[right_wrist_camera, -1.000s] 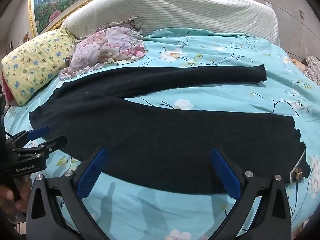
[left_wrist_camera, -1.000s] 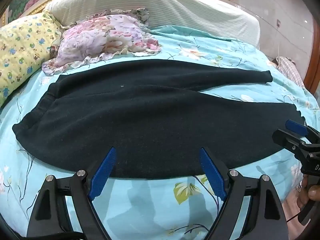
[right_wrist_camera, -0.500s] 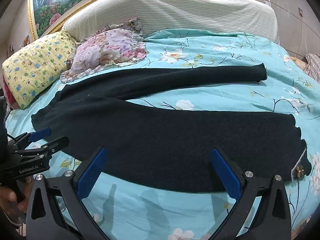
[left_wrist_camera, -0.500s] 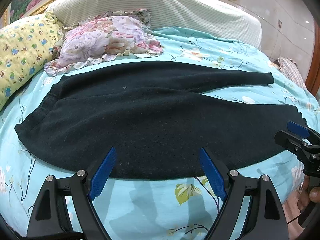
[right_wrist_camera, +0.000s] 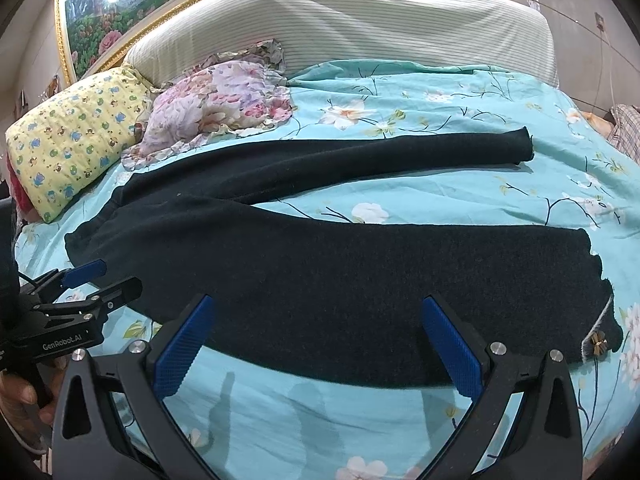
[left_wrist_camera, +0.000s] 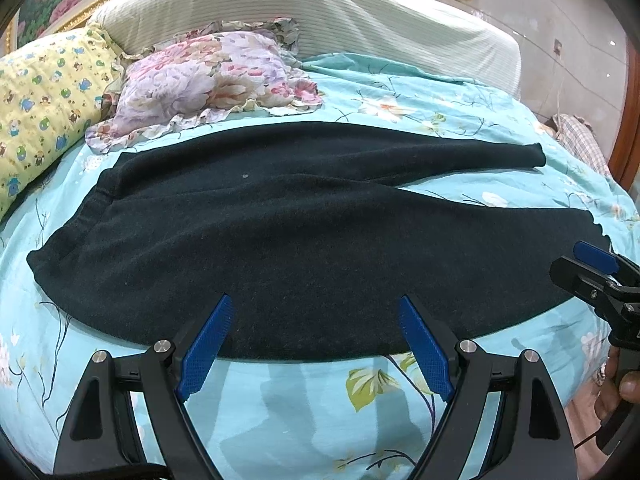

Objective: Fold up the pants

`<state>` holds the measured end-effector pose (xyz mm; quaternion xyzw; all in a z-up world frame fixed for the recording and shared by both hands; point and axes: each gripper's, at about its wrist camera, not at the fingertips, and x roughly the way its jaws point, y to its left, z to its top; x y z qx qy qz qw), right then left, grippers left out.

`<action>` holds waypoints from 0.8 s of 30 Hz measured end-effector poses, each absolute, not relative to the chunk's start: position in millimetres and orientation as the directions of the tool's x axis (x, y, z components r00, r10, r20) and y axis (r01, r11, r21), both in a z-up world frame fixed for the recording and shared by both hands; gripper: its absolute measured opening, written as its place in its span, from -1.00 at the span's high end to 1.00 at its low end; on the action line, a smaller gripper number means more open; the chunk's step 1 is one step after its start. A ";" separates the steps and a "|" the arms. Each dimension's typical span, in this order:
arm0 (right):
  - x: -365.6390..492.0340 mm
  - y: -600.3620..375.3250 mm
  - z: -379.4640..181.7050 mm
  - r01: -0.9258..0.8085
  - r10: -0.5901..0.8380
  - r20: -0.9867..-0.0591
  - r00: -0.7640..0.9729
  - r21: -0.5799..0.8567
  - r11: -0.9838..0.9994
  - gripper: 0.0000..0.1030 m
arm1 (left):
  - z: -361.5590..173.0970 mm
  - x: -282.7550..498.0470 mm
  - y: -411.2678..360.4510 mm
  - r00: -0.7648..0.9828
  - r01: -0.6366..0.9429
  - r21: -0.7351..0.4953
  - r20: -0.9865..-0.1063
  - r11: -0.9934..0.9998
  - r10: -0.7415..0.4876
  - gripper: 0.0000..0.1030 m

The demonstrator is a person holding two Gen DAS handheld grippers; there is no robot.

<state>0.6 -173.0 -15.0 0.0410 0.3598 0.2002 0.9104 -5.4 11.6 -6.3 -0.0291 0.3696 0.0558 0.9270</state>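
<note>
Black pants (left_wrist_camera: 304, 248) lie flat across the bed, waistband at the left, both legs stretched to the right; they also show in the right wrist view (right_wrist_camera: 340, 280). The far leg ends in a cuff (right_wrist_camera: 520, 146); the near leg's cuff (right_wrist_camera: 600, 320) has a small trim. My left gripper (left_wrist_camera: 314, 340) is open and empty above the near edge of the pants near the waist end. My right gripper (right_wrist_camera: 316, 340) is open and empty above the near leg's front edge. Each gripper shows in the other's view: the right one (left_wrist_camera: 592, 276), the left one (right_wrist_camera: 100, 280).
The bed has a turquoise floral sheet (left_wrist_camera: 300, 408). A floral pink pillow (left_wrist_camera: 208, 84) and a yellow patterned pillow (left_wrist_camera: 40, 108) lie at the back left. A striped padded headboard (right_wrist_camera: 360, 24) stands behind. Plaid cloth (left_wrist_camera: 580, 140) lies off the bed's right side.
Both grippers have drifted slightly back and up from the pants; the view shifts a little. The pants have not moved and both grippers stay open.
</note>
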 end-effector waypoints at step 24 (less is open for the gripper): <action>2.0 -176.4 -15.7 -0.326 0.402 -0.633 0.662 0.239 0.915 -0.99 | -5.7 -5.7 11.9 0.717 -0.104 -0.039 -0.695 0.994 0.048 -0.66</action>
